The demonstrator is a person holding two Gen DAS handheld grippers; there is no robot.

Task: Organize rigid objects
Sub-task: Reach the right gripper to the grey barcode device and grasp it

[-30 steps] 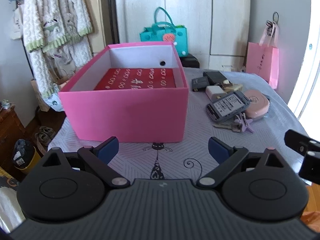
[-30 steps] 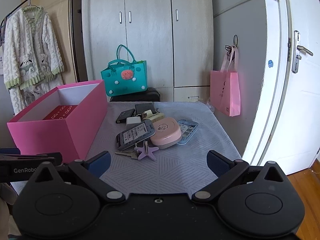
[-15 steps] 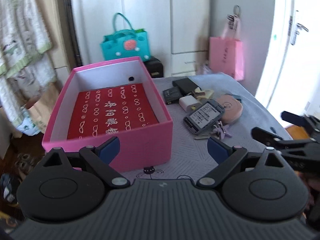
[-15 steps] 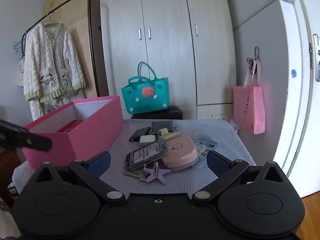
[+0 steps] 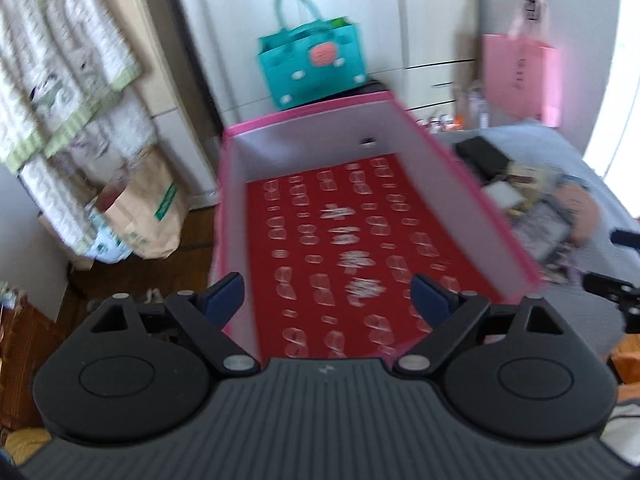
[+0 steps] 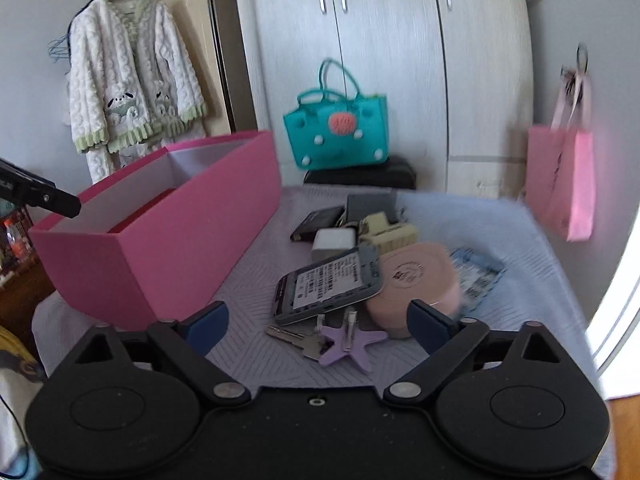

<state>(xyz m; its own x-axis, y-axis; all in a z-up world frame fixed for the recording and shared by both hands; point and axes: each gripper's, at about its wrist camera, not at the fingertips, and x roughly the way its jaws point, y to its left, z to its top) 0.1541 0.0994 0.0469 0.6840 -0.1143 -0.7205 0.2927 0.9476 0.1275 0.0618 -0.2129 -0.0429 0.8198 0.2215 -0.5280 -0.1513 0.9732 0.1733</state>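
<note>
A pink box point(image 5: 472, 188) with a red patterned floor lies below my left gripper point(image 5: 328, 298), whose jaws are closing with nothing between them. In the right wrist view the same pink box point(image 6: 192, 240) stands at the left of the table. Right of it lies a heap: a grey phone point(image 6: 328, 280), a round pink case point(image 6: 416, 284), keys with a purple star fob point(image 6: 348, 344), a white charger point(image 6: 332, 240), a cream clip point(image 6: 388, 228). My right gripper point(image 6: 318, 326) hovers just before the keys, its jaws closing on nothing.
A blue packet point(image 6: 476, 280) and dark flat items point(image 6: 316, 220) sit behind the heap on the pale tablecloth point(image 6: 520, 272). A teal bag point(image 6: 336, 132), a hanging pink bag point(image 6: 560, 184) and a robe point(image 6: 132, 84) stand beyond the table.
My left gripper rose and swung left over the pink box, now looking down into it. The right gripper moved forward and lower toward the heap, which looks larger.
</note>
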